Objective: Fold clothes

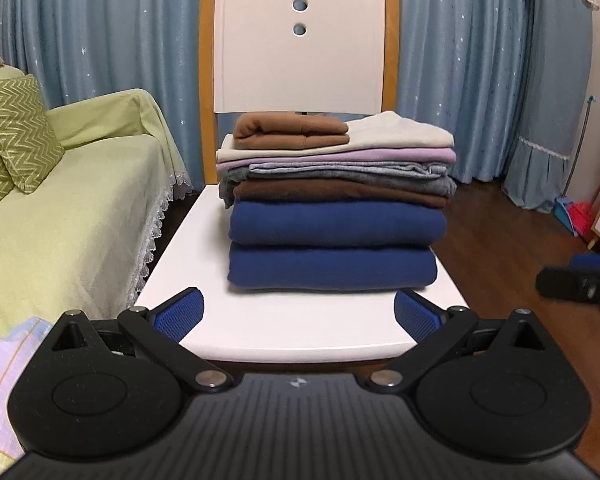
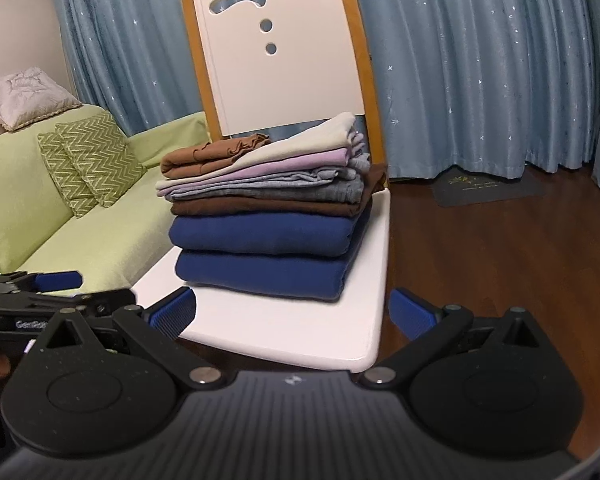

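Left wrist view: left tool (image 1: pixel 299 312) spread, empty, over chair seat (image 1: pixel 284 324) front edge. Stack of folded clothes (image 1: pixel 334 208) mid-seat, toward back edge.

Right wrist view: right tool (image 2: pixel 292 312) spread, empty, near seat front edge; stack of folded clothes (image 2: pixel 268 216) ahead.

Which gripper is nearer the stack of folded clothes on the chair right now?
Hard to call; about equal. The left gripper faces the stack squarely from the chair seat's front edge. The right gripper stands off the seat's front right corner. Both have open jaws and hold nothing.
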Demonstrator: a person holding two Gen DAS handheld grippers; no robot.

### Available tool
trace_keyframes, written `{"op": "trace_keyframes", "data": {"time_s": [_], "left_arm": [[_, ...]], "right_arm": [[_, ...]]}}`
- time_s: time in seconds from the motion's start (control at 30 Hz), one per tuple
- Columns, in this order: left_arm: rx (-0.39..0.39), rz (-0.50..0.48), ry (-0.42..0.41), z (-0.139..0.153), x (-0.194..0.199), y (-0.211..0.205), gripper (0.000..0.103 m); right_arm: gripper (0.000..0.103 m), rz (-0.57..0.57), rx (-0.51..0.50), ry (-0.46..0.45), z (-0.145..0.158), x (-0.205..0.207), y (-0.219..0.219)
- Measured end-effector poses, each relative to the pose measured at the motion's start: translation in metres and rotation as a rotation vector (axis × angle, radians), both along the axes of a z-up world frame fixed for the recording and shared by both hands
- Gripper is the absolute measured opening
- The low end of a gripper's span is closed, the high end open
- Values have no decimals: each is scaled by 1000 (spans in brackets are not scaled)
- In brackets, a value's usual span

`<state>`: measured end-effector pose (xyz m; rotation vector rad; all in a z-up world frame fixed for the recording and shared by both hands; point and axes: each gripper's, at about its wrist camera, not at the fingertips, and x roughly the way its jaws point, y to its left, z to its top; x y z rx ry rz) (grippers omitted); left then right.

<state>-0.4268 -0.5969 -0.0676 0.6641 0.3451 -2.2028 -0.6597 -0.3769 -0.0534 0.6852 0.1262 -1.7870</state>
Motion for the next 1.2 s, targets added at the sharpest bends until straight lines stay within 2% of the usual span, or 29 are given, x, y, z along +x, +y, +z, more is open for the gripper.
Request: {"op": "trace_keyframes", "data": {"time_s": [0.37,1.2], "left_arm": [[20,35,-28,-7,-8,1,102],[36,-13,-54,-14,-13,4,102]], "right_arm": [[102,12,2,49,2,7,2],[102,23,50,73,-6,10,-7]]}}
